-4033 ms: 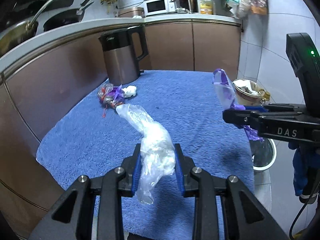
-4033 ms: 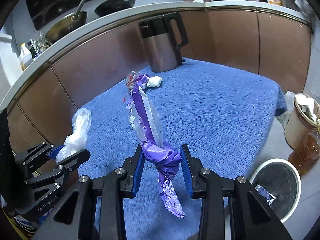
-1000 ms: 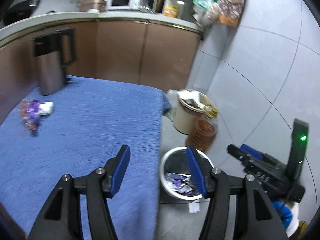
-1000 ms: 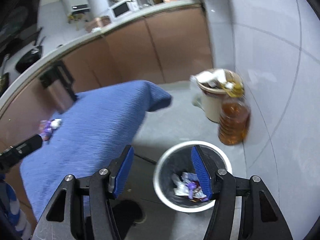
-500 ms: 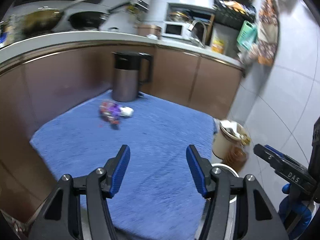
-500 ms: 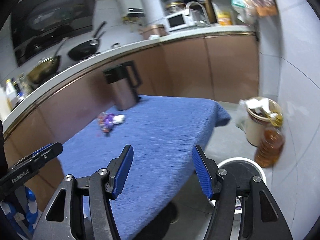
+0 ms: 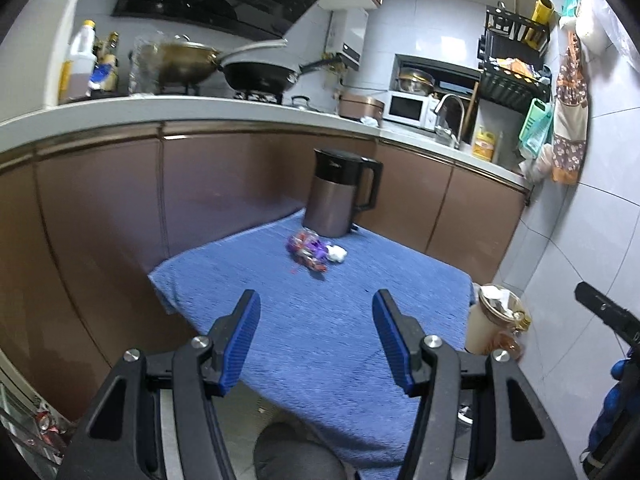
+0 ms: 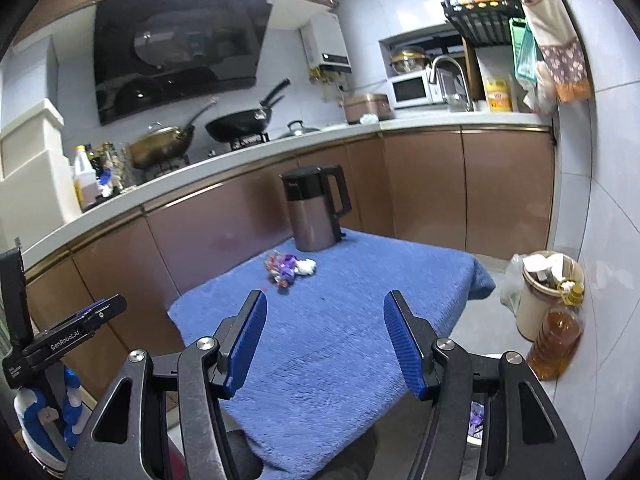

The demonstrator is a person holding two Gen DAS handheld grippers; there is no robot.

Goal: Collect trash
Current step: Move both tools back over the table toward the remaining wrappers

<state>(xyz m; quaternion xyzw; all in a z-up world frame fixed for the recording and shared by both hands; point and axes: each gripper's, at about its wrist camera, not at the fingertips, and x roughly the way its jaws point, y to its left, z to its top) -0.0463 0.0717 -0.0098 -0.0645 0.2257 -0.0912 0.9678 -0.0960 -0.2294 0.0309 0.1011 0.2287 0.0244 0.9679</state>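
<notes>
Both grippers are held up and level, side by side, pointing the same way. The left gripper has its jaws spread wide, the blue pads facing each other with nothing between them. The right gripper is likewise spread wide and holds nothing. The left one's tip shows at the right wrist view's left edge; the right one's shows at the left view's right edge.

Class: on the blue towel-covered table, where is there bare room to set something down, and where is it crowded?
Bare: the blue towel-covered table from its near edge up to the purple wrapper clump. Crowded: the far strip, with that clump, a white paper wad and the brown electric kettle.
</notes>
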